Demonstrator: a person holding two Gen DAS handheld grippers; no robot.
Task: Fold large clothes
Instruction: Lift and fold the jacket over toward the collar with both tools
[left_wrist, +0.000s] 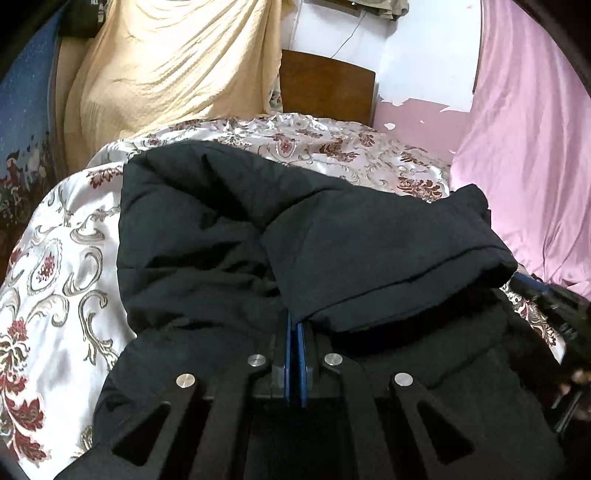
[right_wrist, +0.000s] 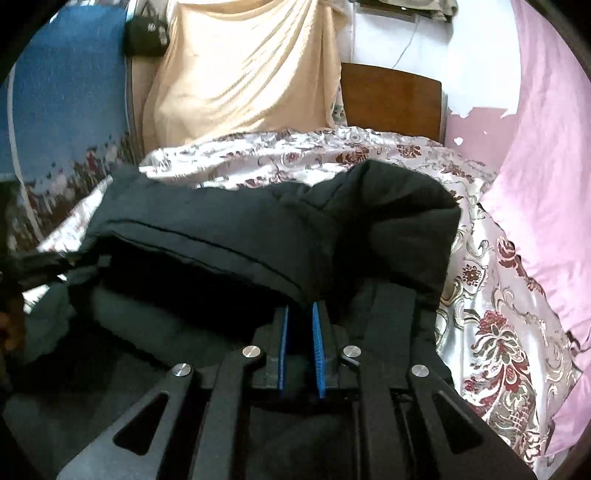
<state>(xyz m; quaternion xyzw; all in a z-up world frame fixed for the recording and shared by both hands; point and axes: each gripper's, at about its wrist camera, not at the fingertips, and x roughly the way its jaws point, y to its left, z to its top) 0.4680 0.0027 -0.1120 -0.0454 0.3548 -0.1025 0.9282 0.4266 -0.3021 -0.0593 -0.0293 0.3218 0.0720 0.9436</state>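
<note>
Jacket (left_wrist: 229, 236) lies across the middle of the bed (left_wrist: 55, 266), hem edge doubled over toward the far side. Left view: left gripper (left_wrist: 295, 325) clenched on the jacket hem, likely to carry the fold. Right view: right gripper (right_wrist: 301, 314) nearly closed, pinching the hem of the same jacket (right_wrist: 221, 236) near the bed's right edge. No containers visible.

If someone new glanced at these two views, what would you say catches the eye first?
The big black coat fills the middle of both views, lying on the shiny flowered bedspread with a thick fold lifted over the rest. The left tool and the right tool each pinch an edge of that fold between blue pads. Behind, a cream sheet hangs on the left and a pink sheet on the right.
</note>
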